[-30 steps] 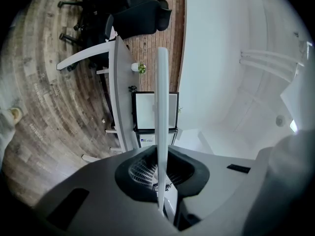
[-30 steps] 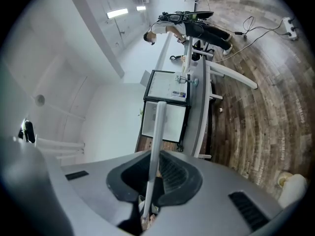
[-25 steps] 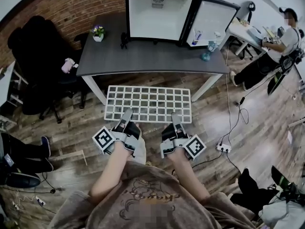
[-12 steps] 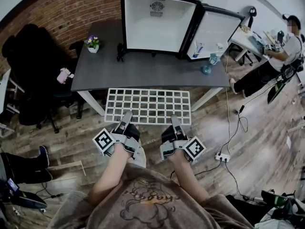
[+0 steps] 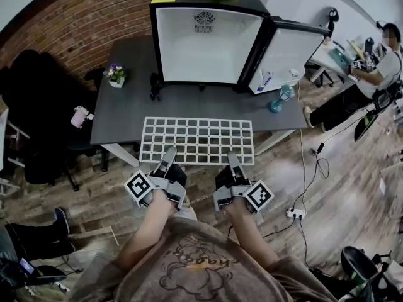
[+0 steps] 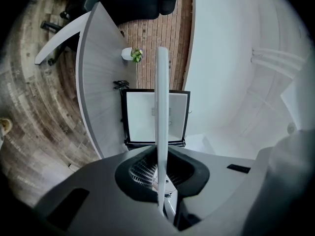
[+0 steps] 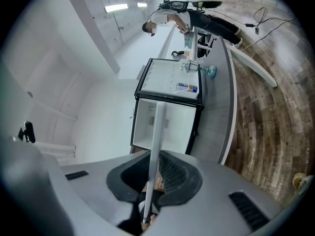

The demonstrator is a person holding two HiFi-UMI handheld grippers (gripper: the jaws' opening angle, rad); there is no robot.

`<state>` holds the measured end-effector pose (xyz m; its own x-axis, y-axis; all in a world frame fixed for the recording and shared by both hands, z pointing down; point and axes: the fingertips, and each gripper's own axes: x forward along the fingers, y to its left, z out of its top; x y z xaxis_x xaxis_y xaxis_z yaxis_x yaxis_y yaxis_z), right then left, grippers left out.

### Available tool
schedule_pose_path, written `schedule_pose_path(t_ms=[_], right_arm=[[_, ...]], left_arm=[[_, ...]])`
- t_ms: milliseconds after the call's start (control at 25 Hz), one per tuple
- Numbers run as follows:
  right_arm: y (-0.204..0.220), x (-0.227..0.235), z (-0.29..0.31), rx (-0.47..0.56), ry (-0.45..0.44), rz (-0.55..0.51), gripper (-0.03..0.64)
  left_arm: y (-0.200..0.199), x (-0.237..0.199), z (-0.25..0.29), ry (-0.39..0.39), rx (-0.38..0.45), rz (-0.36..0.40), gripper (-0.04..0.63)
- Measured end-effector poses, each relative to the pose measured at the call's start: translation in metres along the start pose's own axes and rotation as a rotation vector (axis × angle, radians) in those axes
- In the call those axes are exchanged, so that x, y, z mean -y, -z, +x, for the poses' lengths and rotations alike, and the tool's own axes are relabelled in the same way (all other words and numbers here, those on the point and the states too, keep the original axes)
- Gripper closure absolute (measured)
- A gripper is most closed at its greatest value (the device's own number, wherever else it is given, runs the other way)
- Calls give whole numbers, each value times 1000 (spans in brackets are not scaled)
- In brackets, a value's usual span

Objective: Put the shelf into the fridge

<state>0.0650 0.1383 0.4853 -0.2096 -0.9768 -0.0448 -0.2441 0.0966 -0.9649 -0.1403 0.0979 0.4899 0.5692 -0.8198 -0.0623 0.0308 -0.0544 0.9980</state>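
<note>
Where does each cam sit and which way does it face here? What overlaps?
Head view: on the person's head, facing forward and steeply down; shows both forearms, the left hand-held gripper and right hand-held gripper clamped on the shelf, with the table and open fridge ahead.
Left gripper view: on the left hand-held gripper, looking along its jaws; shelf edge-on, fridge beyond.
Right gripper view: on the right hand-held gripper, likewise; shelf edge-on, fridge beyond.
Shared: shelf and fridge show in all three.
</note>
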Motion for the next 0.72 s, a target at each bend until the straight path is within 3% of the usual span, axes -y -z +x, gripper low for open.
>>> schedule_pose_path(t_ms=[720], right_arm=[[-18, 10, 98, 55, 12, -10, 578]], left_arm=[[-62, -7, 94, 12, -68, -23, 546]])
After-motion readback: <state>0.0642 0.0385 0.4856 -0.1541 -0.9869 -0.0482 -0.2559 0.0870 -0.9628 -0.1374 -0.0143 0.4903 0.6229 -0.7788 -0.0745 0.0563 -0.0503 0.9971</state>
